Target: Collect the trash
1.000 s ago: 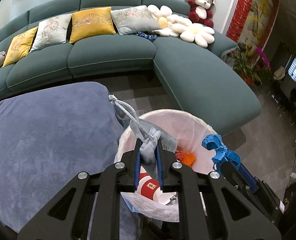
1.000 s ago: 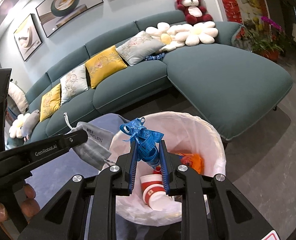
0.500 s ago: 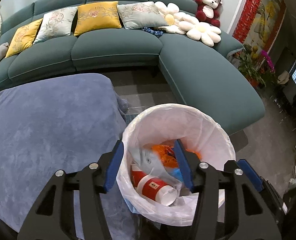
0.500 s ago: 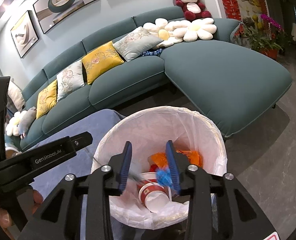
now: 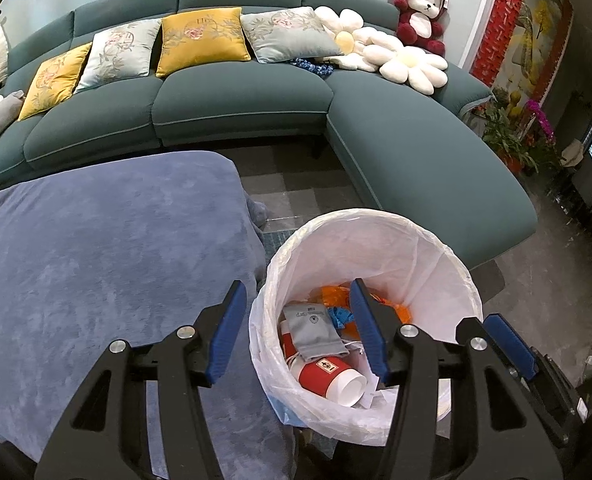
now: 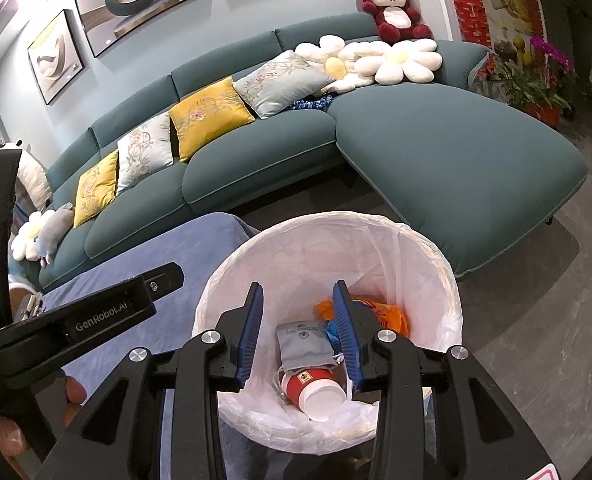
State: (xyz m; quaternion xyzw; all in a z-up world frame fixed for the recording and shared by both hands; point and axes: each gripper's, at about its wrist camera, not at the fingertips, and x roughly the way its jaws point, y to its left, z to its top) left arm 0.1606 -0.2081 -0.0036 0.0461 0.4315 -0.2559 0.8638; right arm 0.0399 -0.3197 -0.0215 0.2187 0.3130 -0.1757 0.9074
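A white-lined trash bin [image 5: 435,248] [image 6: 423,248] stands on the floor beside the table. Inside lie a grey drawstring pouch [image 5: 311,326] [image 6: 301,342], a red paper cup [image 5: 327,374] [image 6: 315,390], a blue ribbon [image 5: 337,316] and orange wrapping [image 5: 327,293] [image 6: 393,314]. My left gripper [image 5: 297,322] is open and empty above the bin's left rim. My right gripper [image 6: 297,330] is open and empty over the bin; its blue pad [image 5: 509,346] shows at the right of the left wrist view. The left gripper's black body [image 6: 96,312] shows in the right wrist view.
A table under a blue cloth [image 5: 96,248] [image 6: 200,240] lies left of the bin. A teal sofa [image 5: 415,152] [image 6: 435,144] with cushions, flower pillows and a red plush bear [image 5: 421,16] curves behind. Potted plants [image 5: 511,136] stand at the right. Grey floor surrounds the bin.
Both grippers opened. The left let go of the grey pouch and the right let go of the blue ribbon; both now lie in the bin. Both jaws have spread wider since half a second ago.
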